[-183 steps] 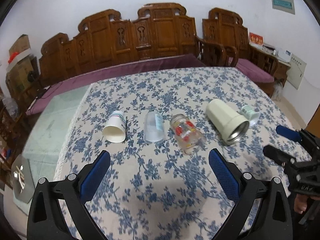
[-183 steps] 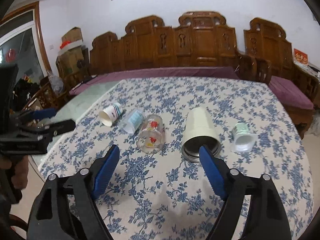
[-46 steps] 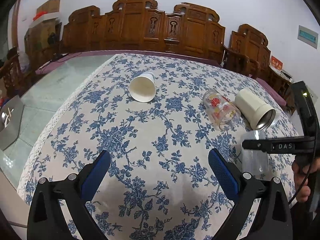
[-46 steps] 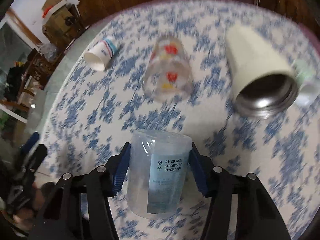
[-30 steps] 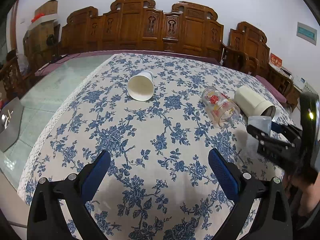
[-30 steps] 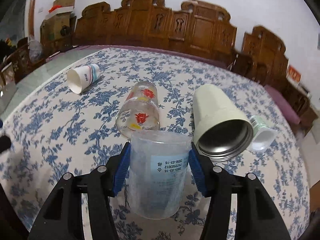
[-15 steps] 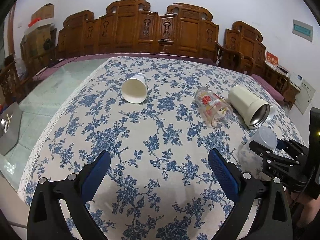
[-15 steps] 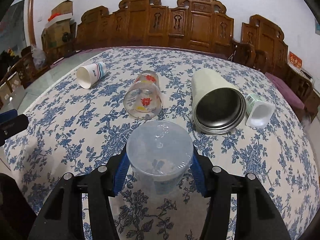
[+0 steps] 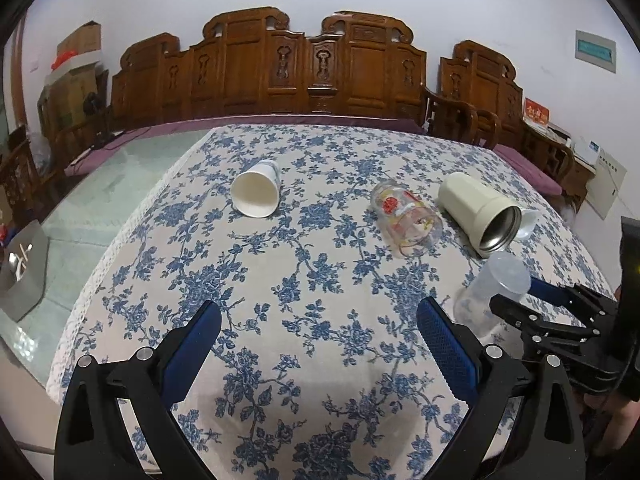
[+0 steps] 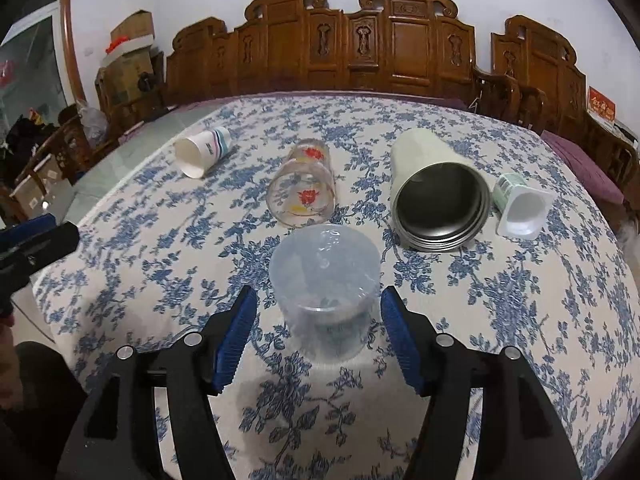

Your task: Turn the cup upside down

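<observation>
A clear plastic cup (image 10: pixel 325 280) stands upside down on the floral tablecloth (image 10: pixel 160 248), its closed base on top. My right gripper (image 10: pixel 318 322) is open, its blue pads just apart from the cup on either side. The left wrist view shows the cup (image 9: pixel 490 294) and the right gripper (image 9: pixel 532 300) at the table's right. My left gripper (image 9: pixel 318 334) is open and empty over the near table.
Lying on their sides are a white paper cup (image 10: pixel 202 152), a glass with red flowers (image 10: pixel 302 192), a cream steel tumbler (image 10: pixel 436 188) and a small white pot (image 10: pixel 520 208). Carved wooden benches (image 10: pixel 360 40) stand behind the table.
The right gripper turned the clear cup over, set it down on its mouth, then opened and let go. The left gripper stayed open and hardly moved.
</observation>
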Tool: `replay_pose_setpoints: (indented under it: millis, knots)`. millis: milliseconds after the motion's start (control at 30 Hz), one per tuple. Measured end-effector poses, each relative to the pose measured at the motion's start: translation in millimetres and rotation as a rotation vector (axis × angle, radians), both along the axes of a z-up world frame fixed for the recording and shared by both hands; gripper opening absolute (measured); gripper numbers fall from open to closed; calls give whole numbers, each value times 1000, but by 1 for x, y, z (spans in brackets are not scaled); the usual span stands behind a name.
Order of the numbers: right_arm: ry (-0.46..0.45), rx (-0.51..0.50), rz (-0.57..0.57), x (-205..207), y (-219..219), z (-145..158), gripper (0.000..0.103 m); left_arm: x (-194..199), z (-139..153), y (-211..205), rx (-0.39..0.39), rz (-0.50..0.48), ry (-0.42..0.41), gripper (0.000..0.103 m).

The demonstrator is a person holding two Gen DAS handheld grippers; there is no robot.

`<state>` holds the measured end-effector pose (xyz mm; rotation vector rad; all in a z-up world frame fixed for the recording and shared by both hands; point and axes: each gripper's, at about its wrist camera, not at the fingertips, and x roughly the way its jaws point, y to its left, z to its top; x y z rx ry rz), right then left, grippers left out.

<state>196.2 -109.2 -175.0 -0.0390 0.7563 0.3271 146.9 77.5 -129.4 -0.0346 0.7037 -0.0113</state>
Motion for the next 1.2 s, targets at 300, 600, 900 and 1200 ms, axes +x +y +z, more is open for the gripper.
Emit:
replay_pose_setpoints:
  millis: [300,600,900,1200]
  knots:
    - [-41,36,-14,-29,-25,24,83,-19,12,-24,32,-9,10,94]
    - [-69,69,-72,-63,-57,44,97,-39,25,-47,53,-24,13,94]
    - [-107,93,-105,-93,-81,61,100,-66,41,-68,80,-48,-20,94]
    - [-161,97,-125,-122,-92,85,100,-90,65,-81,85,-64,-74,94]
